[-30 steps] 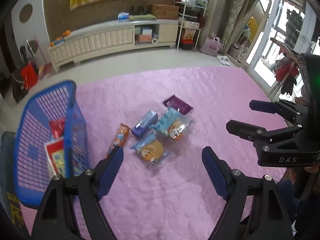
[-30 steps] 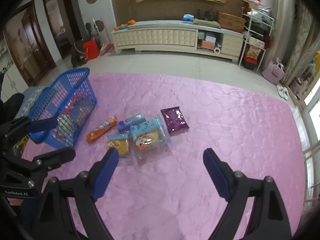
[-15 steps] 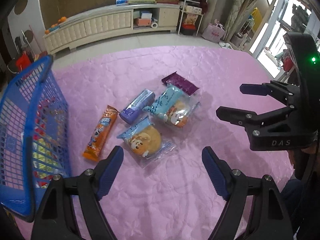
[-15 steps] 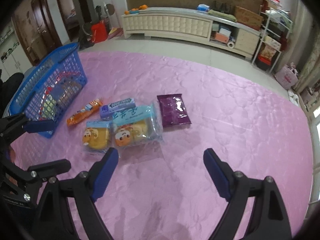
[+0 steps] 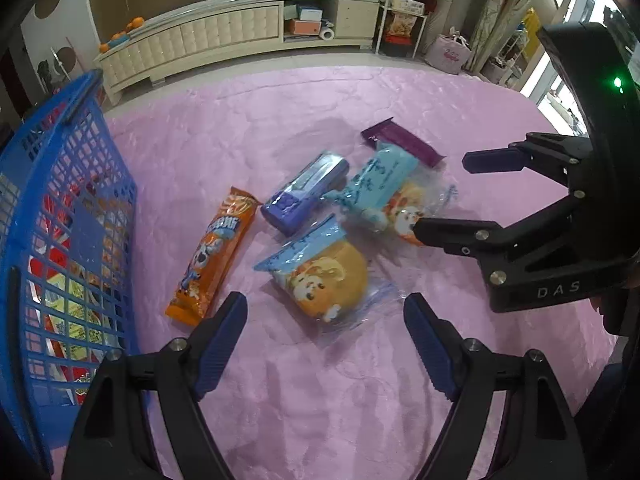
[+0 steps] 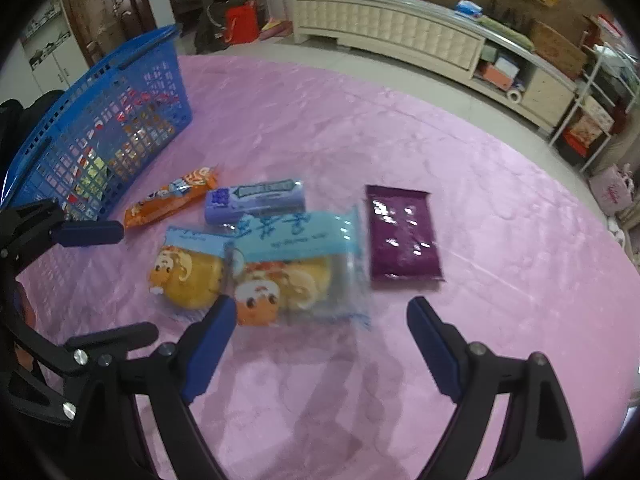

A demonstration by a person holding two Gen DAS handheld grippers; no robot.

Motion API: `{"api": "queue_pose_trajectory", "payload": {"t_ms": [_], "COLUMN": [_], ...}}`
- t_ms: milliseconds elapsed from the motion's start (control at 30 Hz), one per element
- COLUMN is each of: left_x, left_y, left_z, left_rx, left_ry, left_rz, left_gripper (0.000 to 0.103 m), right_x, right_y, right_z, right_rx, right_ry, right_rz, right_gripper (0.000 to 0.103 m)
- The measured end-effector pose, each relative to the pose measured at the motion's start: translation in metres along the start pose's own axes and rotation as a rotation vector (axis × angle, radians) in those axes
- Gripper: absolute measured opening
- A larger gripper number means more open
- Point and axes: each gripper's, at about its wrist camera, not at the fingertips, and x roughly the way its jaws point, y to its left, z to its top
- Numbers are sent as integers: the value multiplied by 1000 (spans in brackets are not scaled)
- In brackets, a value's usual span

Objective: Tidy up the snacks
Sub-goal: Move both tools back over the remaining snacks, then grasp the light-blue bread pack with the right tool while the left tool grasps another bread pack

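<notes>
Several snacks lie on a pink quilted cloth (image 5: 320,400): an orange packet (image 5: 214,256), a purple gum box (image 5: 308,192), two clear bags with cartoon cakes (image 5: 324,276) (image 5: 394,200), and a dark purple packet (image 5: 402,146). My left gripper (image 5: 326,336) is open and empty, just short of the nearer cake bag. My right gripper (image 6: 316,332) is open and empty, close over the larger cake bag (image 6: 296,268), with the purple packet (image 6: 402,234) beyond. A blue basket (image 5: 60,200) holding packets stands at the left.
The right gripper's body (image 5: 552,232) shows at the right of the left wrist view, the left gripper's (image 6: 36,280) at the left of the right wrist view. A cream cabinet (image 5: 224,36) and shelves (image 5: 404,4) stand beyond the cloth.
Both grippers have moved down and forward toward the snacks, which now fill more of each view. Both stay open.
</notes>
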Motion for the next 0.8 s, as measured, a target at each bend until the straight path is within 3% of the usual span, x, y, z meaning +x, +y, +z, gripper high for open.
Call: {"api": "queue_pose_trajectory", "payload": {"t_ms": [367, 567, 800], "left_x": [13, 9, 5], "left_y": [13, 13, 13], "left_z": [-2, -1, -1], "left_rx": [-50, -77, -124], "left_ry": [33, 48, 62], "left_rz": [-16, -52, -103], "left_gripper": [79, 79, 79], "right_x": [23, 21, -21], "right_y": [3, 1, -22], "right_z": [11, 7, -32], "right_rx": [-20, 12, 256], "right_ry": [38, 9, -127], "right_rz": [47, 41, 26], "right_gripper": [90, 73, 70]}}
